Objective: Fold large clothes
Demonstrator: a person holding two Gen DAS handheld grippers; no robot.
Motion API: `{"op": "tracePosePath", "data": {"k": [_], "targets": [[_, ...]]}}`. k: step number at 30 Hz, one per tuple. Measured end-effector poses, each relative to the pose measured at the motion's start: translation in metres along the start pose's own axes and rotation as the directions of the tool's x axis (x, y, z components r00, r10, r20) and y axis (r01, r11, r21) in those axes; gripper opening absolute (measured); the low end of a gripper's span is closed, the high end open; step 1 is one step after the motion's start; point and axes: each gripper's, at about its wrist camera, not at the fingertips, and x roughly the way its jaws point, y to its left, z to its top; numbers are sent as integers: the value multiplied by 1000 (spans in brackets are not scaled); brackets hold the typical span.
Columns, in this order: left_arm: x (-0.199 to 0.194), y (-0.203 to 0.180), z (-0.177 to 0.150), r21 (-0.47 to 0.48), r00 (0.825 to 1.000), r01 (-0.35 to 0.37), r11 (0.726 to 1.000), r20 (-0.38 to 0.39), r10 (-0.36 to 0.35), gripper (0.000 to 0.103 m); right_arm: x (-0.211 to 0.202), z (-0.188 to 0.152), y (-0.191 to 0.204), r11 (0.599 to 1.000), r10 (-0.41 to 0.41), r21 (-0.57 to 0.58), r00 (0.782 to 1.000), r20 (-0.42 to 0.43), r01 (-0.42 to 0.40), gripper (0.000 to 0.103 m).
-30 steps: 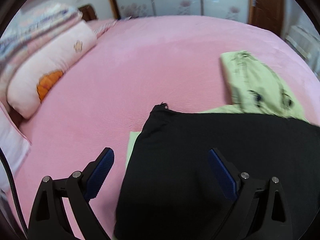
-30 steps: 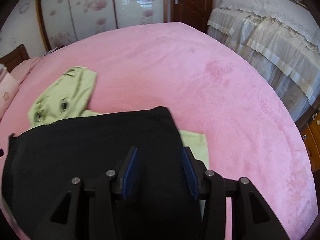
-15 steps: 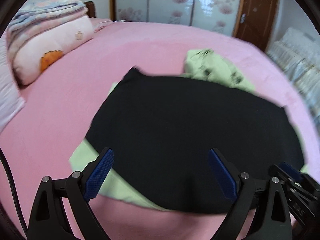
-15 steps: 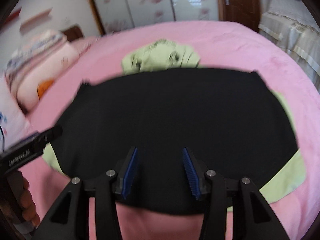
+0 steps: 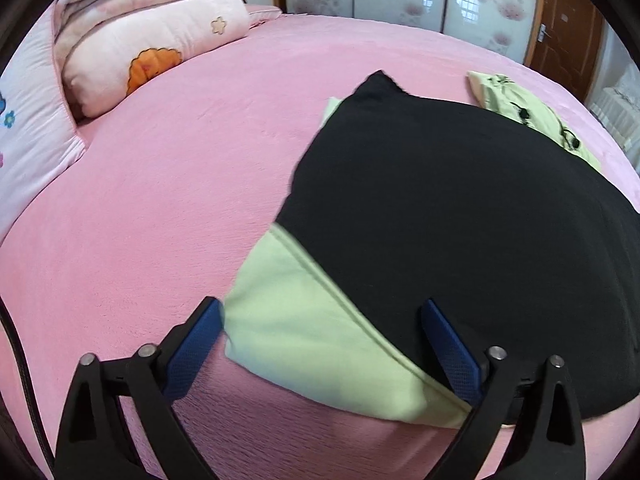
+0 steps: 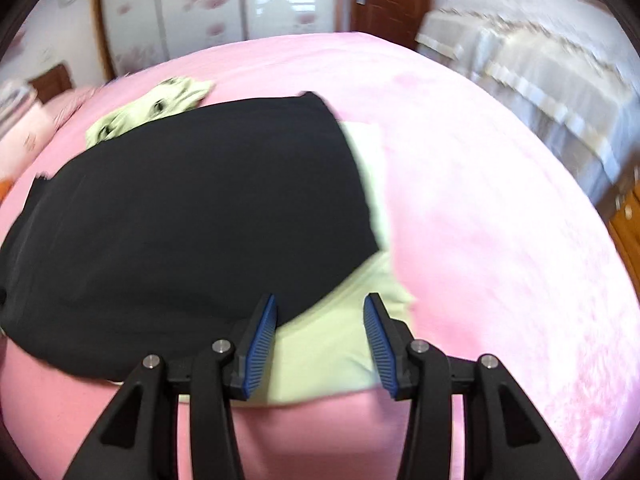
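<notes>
Pink bed (image 5: pixel 168 200) carrying all items. Black garment (image 5: pixel 460 208) spread flat across bed centre, overlying pale green garment (image 5: pixel 304 320), green corners exposed at near left and near right (image 6: pixel 344 344). Folded quilt and pillow (image 5: pixel 156 52) at far left. Left gripper (image 5: pixel 320 344) wide open above near-left green corner, gripping nothing. Right gripper (image 6: pixel 320 336) partly open over near-right corner, empty.

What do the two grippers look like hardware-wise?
Both match: the left gripper and right gripper have black skeletal arms with triangular cutouts, silver pivot pins, and blue ribbed pads on the fingers. A black cable runs past the left one. No markings visible.
</notes>
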Motion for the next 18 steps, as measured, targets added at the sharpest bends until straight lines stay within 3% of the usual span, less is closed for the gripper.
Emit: {"op": "tracePosePath", "data": {"k": [4,8,18], "targets": [[8,14,-6,-55,999,38,998,-21,-39,102,1,-5,1,1000,-27,-8,1000,8,27,47],[8,11,-7,-42,1000,25,999,-11,-26,102,5,-1,10,998,-62,-24,998,19,62,47],[-11,9,-1,-35,1000,7,999,-16,-8,102,7,8,2,999,-50,4,999,-17,50,47]]}}
